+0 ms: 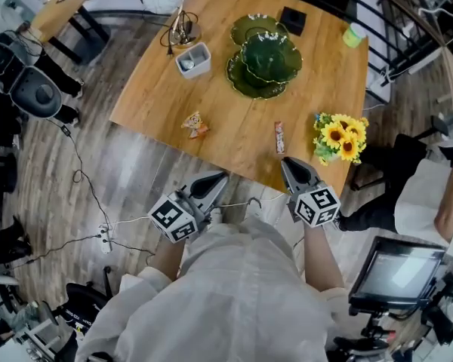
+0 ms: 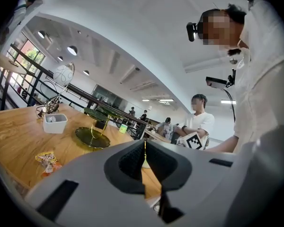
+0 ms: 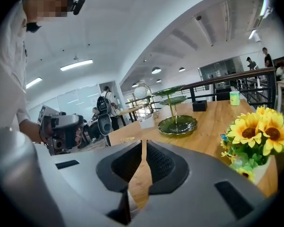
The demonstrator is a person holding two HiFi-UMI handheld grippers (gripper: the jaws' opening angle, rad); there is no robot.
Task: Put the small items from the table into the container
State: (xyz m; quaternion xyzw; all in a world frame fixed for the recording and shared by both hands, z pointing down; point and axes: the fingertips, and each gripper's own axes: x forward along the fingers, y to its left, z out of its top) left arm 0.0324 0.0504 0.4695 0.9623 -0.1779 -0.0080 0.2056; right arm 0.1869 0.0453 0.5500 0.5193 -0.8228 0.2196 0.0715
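**Both shut, nothing held**

My left hand-held gripper (image 1: pixel 215 178) and right hand-held gripper (image 1: pixel 291 163) hover closed and empty at the worktop (image 1: pixel 158 96) edge. The snack packet (image 1: pixel 195 124) and wrapped bar (image 1: pixel 279 136) lie apart from the white container (image 1: pixel 193 59).

White shirt (image 1: pixel 234 300) — short sleeves (image 1: pixel 134 302).

You see a crinkled orange-and-yellow snack packet (image 1: pixel 195 124) and a slim wrapped bar (image 1: pixel 279 136) lying flat, well apart, near your edge of the wooden table (image 1: pixel 158 96). The white container (image 1: pixel 193 59) stands upright farther back, something small inside.
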